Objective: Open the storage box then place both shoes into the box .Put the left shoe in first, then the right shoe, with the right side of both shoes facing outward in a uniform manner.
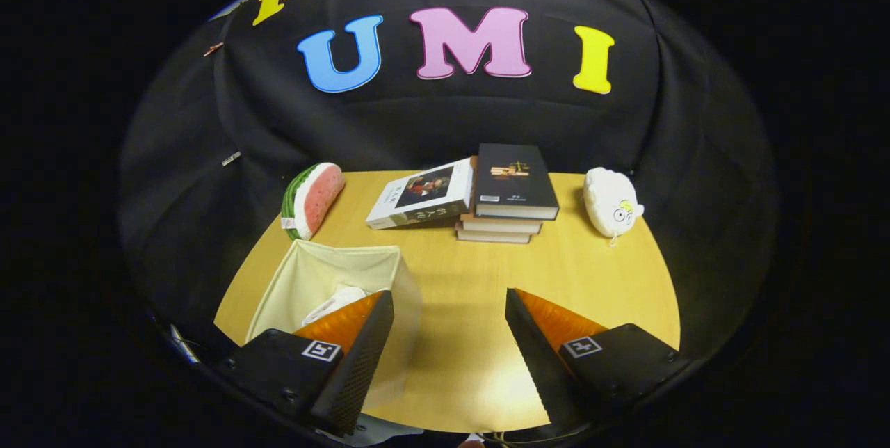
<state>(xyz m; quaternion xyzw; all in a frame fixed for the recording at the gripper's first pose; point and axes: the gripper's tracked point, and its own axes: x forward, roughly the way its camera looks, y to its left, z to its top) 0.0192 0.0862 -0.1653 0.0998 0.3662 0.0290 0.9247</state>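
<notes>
Hard to make out much inside the storage box [327,274]: just a pale rounded lump [336,303] poking up behind the left finger [361,344], maybe a shoe, but can't say for sure, and can't tell which one or which way it faces. Left finger covers the near right corner of the box, and the box's near edge drops out of sight under the gripper body. Cream fabric, open at the top, no lid to be seen on it. As for the tongs, gripper [448,305] spread wide, nothing pinched, only bare table [459,350] showing in the gap between the tips. Orange wedges on the outer faces, black pads inside, little square markers on the black blocks behind. Box sitting ahead and to the left of the left finger, partly tucked behind it, not between the fingers at all. Right finger [535,344] well apart from the box, just tabletop around it. Further out beyond the fingertips: a stack of books [511,204] more or less straight ahead, with a white-covered book [421,197] leaning against its left side. Watermelon slice plush [313,199] beyond the box, off to the left. White round plush [610,201] beyond the right finger, off to the right, near the table's far edge.
</notes>
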